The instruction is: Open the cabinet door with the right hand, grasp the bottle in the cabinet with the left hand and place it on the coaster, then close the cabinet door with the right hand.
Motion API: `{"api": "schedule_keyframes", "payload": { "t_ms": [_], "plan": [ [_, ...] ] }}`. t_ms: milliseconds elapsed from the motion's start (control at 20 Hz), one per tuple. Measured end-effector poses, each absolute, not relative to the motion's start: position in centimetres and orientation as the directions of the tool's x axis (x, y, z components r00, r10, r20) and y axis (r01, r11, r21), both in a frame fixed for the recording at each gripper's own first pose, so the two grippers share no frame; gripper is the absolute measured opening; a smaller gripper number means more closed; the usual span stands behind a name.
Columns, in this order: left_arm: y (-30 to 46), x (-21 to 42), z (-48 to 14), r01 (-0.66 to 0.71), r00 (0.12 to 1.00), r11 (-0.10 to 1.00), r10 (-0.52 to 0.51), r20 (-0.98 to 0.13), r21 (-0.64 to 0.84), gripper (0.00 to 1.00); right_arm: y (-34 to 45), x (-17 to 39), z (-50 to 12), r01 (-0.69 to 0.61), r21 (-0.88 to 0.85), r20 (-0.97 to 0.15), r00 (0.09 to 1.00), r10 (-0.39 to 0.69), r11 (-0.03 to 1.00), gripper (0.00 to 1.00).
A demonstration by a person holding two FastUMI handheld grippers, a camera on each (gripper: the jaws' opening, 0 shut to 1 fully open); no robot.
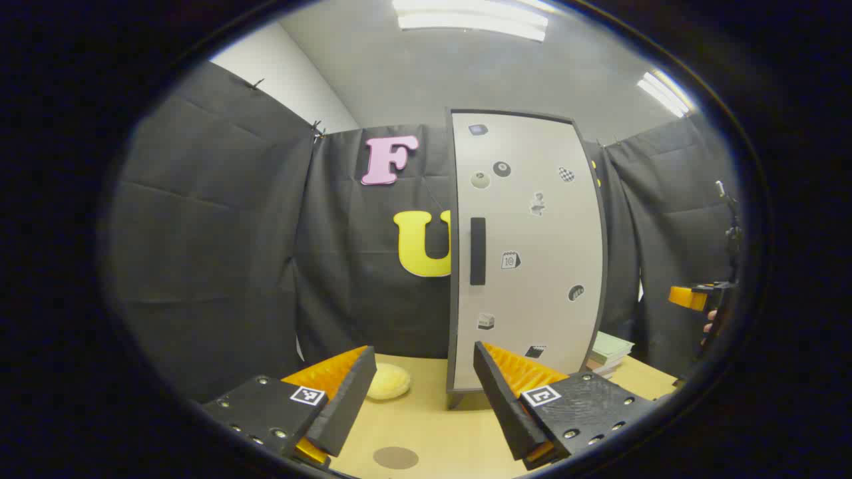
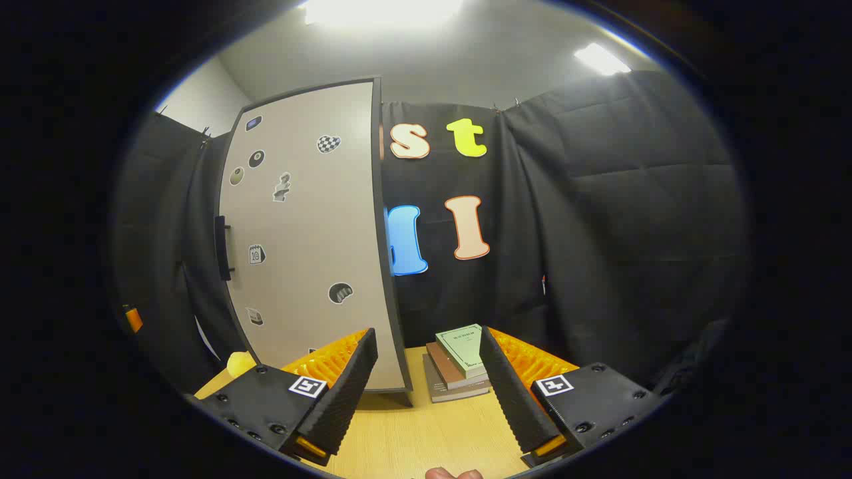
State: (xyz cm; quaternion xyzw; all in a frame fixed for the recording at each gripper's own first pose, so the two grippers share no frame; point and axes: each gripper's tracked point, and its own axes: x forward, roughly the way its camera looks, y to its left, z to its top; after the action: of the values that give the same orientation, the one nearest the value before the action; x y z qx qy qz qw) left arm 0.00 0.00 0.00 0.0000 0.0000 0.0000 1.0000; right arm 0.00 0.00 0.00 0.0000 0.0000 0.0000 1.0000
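My right gripper (image 2: 426, 382) hangs with its fingers spread apart and nothing between them, above the wooden table (image 2: 426, 439), facing the shut cabinet door (image 2: 313, 233). The door's handle (image 2: 221, 247), a dark bar standing upright, sits on the far left edge of the door from this gripper, well up and to the left of the fingers. So I judge the coming reach must swing left and rise, with the fingers set to close across the bar's upright length. My left gripper (image 1: 423, 392) is likewise spread and empty, low before the cabinet door (image 1: 526, 253), and its handle (image 1: 477, 251) lies almost straight ahead, so the left looks nearer to it, though the task gives this pull to the right.

Count: one cabinet, one door, one handle. The bottle I take to be behind the door, hidden. One round brown coaster (image 1: 395, 457) lies on the table just below the left fingers, one pale yellow lump (image 1: 388, 382) beside the cabinet foot, and one stack of three books (image 2: 459, 362) to its right.
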Motion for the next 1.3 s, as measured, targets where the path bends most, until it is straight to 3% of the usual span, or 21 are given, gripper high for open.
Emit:
{"api": "schedule_keyframes", "payload": {
  "t_ms": [250,300,700,1050,1100,1200,1300],
  "plan": [
    [0.3,-0.6,-0.1,0.003,1.0,1.0,-0.003,0.001,-0.012,0.91,0.5,-0.7,0.0,-0.003,-0.002,-0.007,1.0,0.003,1.0,0.98],
    [0.3,-0.7,-0.2,0.005,1.0,1.0,-0.004,0.001,-0.01,0.91,0.7,-0.8,0.1,-0.007,-0.004,-0.006,1.0,0.007,1.0,0.92],
    [1.6,-2.7,-0.8,-0.027,1.0,1.0,0.027,-0.009,-0.013,0.91,3.5,-0.9,0.0,-0.069,-0.025,-0.016,0.998,0.068,0.997,0.93],
    [3.2,-4.1,-1.8,-0.072,0.997,0.997,0.07,-0.029,-0.038,0.89,8.3,0.6,2.7,-0.18,-0.041,0.001,0.984,0.18,0.983,0.93],
    [3.3,-4.3,-2.2,-0.076,0.997,0.996,0.075,-0.036,-0.036,0.91,9.1,0.8,3.4,-0.197,-0.043,0.008,0.98,0.198,0.979,0.98],
    [3.4,-4.9,-2.8,-0.084,0.995,0.996,0.083,-0.046,-0.03,0.91,11.3,1.8,4.9,-0.238,-0.051,0.02,0.971,0.239,0.97,0.93],
    [3.8,-5.6,-3.2,-0.095,0.994,0.995,0.093,-0.054,-0.034,0.91,13.3,2.7,6.1,-0.263,-0.066,0.026,0.964,0.265,0.963,0.98]
  ]
}}
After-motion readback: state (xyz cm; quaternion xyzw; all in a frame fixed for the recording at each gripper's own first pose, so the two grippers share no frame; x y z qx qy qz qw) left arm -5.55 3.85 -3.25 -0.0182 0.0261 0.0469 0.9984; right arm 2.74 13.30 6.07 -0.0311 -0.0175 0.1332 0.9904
